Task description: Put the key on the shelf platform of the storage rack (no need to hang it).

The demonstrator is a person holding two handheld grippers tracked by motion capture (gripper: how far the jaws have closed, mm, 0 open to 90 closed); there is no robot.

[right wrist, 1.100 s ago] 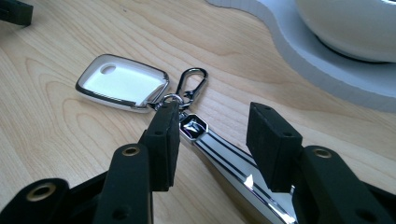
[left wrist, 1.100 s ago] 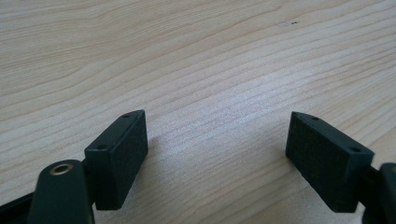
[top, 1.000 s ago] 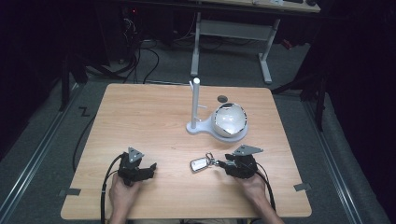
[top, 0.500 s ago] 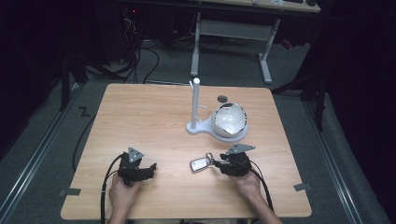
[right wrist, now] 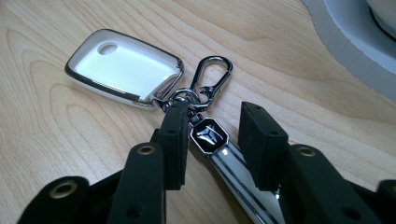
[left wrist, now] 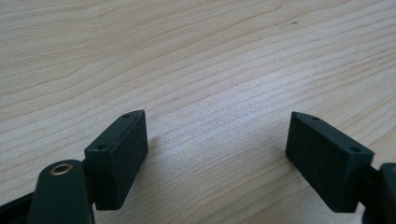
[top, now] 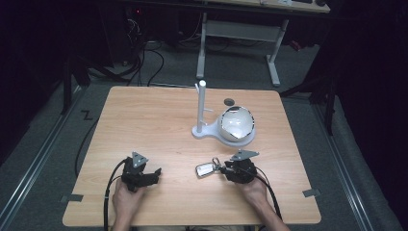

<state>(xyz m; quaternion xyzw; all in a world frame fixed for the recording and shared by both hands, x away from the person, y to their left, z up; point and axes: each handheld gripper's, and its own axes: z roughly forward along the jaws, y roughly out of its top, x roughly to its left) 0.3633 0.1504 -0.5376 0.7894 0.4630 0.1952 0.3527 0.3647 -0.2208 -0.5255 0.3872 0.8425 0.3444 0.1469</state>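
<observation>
Right gripper view: right gripper (right wrist: 212,135) jaws held apart astride key strap (right wrist: 210,137), key fob (right wrist: 122,69) ahead | left gripper (left wrist: 217,140) jaws spread wide over bare table (left wrist: 196,56)

your light wooden surface (top: 159,120) is brightly lit from overhead while the room around it sits nearly black. the shiny silver-rimmed white key fob (right wrist: 123,70) catches glare. your near black tongs (left wrist: 215,154) blur softly, casting faint shadows.
</observation>
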